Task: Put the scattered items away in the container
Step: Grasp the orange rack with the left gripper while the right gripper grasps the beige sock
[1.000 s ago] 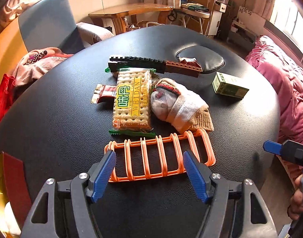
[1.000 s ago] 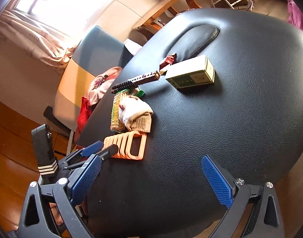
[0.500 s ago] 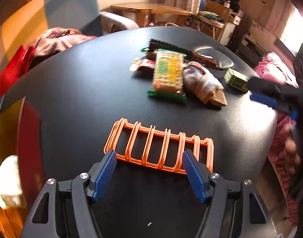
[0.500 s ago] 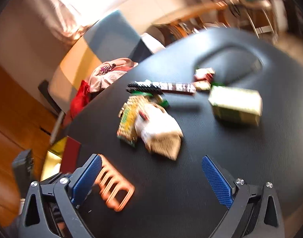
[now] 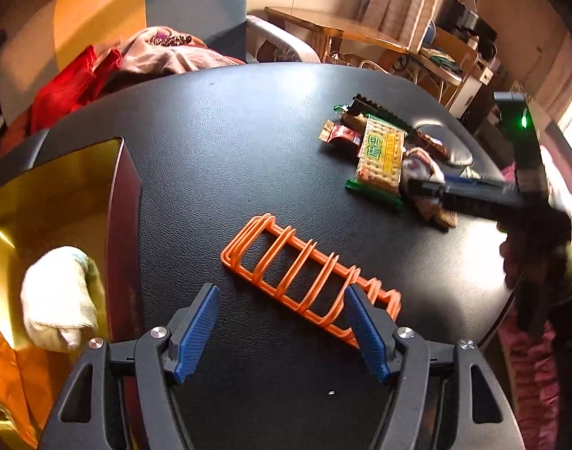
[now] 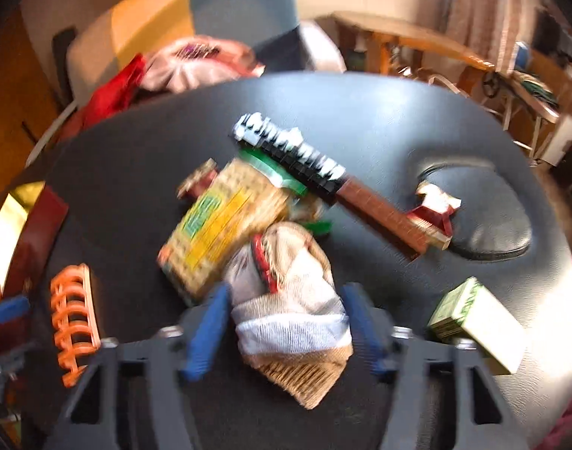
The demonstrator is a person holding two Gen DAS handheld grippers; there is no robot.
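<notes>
Closing around one knitted, ribbed sock bundle, the right gripper had the sock between its blue ridged pads; contact was blurred. The left gripper stood wide, empty, at one orange wire-like rack. One glossy cracker packet lay on the grained black table. One gold-lined container sat at the table's left edge.

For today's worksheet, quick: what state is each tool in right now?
Left tool: open, gripping nothing; orange rack lies just ahead.
Right tool: closing around the rolled sock; firm grip cannot be told.
</notes>
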